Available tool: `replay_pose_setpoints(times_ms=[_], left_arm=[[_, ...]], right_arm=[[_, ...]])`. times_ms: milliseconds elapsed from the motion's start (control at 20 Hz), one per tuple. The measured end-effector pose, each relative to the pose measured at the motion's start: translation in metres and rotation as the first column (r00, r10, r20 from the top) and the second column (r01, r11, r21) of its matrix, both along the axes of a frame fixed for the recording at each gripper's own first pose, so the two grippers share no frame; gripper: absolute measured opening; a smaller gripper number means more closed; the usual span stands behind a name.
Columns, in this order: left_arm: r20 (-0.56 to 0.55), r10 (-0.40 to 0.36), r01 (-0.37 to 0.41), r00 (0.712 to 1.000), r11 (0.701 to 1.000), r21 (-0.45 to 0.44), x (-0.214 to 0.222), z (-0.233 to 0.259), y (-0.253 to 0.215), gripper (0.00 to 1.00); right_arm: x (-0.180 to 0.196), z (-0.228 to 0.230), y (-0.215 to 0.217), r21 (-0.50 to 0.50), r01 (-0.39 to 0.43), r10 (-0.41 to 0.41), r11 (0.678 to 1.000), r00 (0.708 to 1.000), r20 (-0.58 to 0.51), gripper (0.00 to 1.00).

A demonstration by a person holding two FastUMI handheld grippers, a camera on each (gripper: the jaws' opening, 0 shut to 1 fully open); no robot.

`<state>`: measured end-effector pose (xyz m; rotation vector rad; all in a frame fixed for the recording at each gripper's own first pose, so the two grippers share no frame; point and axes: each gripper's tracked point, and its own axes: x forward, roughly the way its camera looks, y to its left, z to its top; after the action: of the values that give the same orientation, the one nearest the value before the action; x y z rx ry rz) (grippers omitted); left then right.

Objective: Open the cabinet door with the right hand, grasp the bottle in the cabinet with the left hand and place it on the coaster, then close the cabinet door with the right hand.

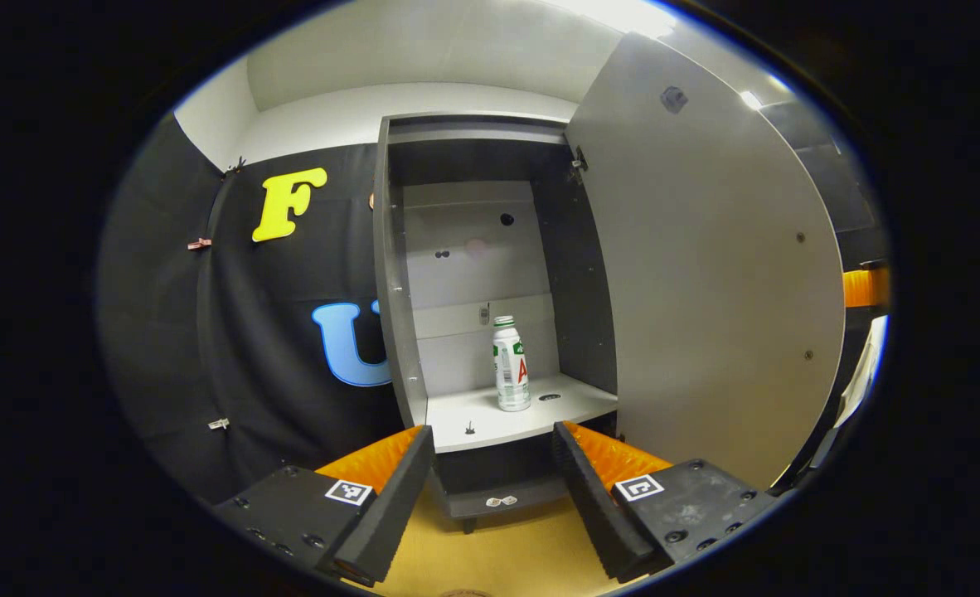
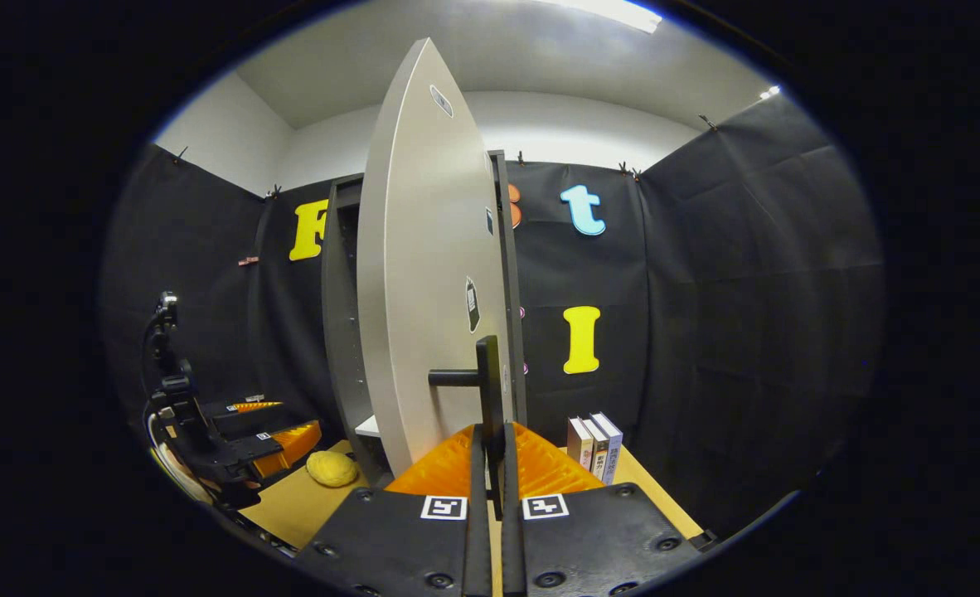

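Right tongs (image 2: 490, 464) clamp door handle (image 2: 487, 377); bottle (image 1: 511, 365) stands inside.

The cabinet door (image 2: 424, 274) looks smooth and matt, like painted board. My right gripper (image 2: 490, 452) has ribbed, bumpy pads closed on the door's dark matt handle (image 2: 487, 377). The bottle (image 1: 510, 365) is shiny white plastic. My left gripper (image 1: 492, 464) has the same ribbed pads. The surface (image 1: 506, 555) looks like smooth wood. The wall (image 2: 755, 315) is soft, wrinkly cloth. The books (image 2: 595, 446) have paper covers.
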<state>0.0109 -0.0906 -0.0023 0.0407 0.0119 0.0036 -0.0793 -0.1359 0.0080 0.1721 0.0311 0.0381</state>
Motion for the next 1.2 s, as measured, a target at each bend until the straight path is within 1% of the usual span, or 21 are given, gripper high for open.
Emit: replay_pose_setpoints(times_ms=[50,100,150,200,250,300,350,500,600,700,750,850,950,1000,1050,1200], left_arm=[[0.002,0.001,-0.001,1.000,1.000,-0.003,0.001,0.002,-0.003,0.91],[0.003,0.000,0.000,1.000,1.000,-0.005,0.001,0.001,-0.006,0.94],[0.004,0.000,0.000,1.000,1.000,-0.009,0.002,0.002,-0.009,0.90],[0.005,0.000,0.000,1.000,1.000,-0.013,0.004,0.002,-0.010,0.90],[0.004,0.001,-0.001,1.000,1.000,-0.019,0.006,0.002,-0.013,0.87],[0.001,0.002,-0.002,1.000,1.000,-0.023,0.008,0.001,-0.014,0.94],[-0.002,0.002,-0.002,1.000,1.000,-0.025,0.010,0.000,-0.015,0.90],[-0.005,0.009,-0.009,1.000,1.000,-0.020,0.021,0.000,-0.011,0.90],[0.004,-0.001,0.002,1.000,1.000,-0.021,0.032,0.003,-0.007,0.90],[0.031,-0.028,0.029,0.999,0.999,-0.029,0.051,0.011,-0.001,0.90],[0.043,-0.048,0.050,0.998,0.998,-0.033,0.064,0.015,0.000,0.93],[0.067,-0.088,0.091,0.994,0.995,-0.039,0.096,0.025,0.003,0.93],[0.078,-0.146,0.149,0.986,0.988,-0.034,0.130,0.028,0.000,0.93],[0.084,-0.165,0.168,0.983,0.985,-0.027,0.147,0.032,-0.001,0.90],[0.091,-0.178,0.181,0.980,0.983,-0.020,0.164,0.034,-0.003,0.94],[0.075,-0.208,0.209,0.975,0.978,-0.007,0.210,0.026,-0.014,0.93]], right_arm=[[0.002,0.000,-0.007,-0.001,-0.001,0.001,1.000,1.000,0.001,0.10],[0.003,0.000,-0.012,0.001,0.000,0.000,1.000,1.000,0.002,0.10],[0.004,0.000,-0.019,0.005,0.004,-0.004,1.000,1.000,0.001,0.10],[0.005,-0.001,-0.025,0.006,0.011,-0.011,1.000,1.000,-0.002,0.10],[0.005,-0.003,-0.032,0.000,0.019,-0.019,1.000,1.000,-0.002,0.13],[0.004,-0.005,-0.038,-0.002,0.022,-0.022,1.000,1.000,-0.001,0.06],[0.001,-0.006,-0.043,0.007,0.022,-0.022,1.000,1.000,-0.006,0.05],[-0.003,-0.011,-0.048,0.057,0.002,-0.001,0.998,1.000,-0.016,0.05],[-0.002,-0.022,-0.048,0.022,0.013,-0.013,1.000,0.999,-0.032,0.05],[-0.008,-0.033,-0.049,-0.038,0.054,-0.056,0.998,0.997,-0.052,0.06],[-0.014,-0.033,-0.047,-0.052,0.077,-0.080,0.996,0.995,-0.054,0.06],[-0.031,-0.032,-0.046,-0.061,0.133,-0.136,0.989,0.989,-0.051,0.06],[-0.050,-0.032,-0.049,-0.056,0.207,-0.209,0.977,0.977,-0.037,0.05],[-0.059,-0.029,-0.050,-0.048,0.244,-0.245,0.969,0.969,-0.026,0.05],[-0.068,-0.025,-0.051,-0.044,0.280,-0.281,0.959,0.960,-0.012,0.05],[-0.091,-0.024,-0.068,-0.077,0.391,-0.392,0.917,0.920,-0.001,0.05]])
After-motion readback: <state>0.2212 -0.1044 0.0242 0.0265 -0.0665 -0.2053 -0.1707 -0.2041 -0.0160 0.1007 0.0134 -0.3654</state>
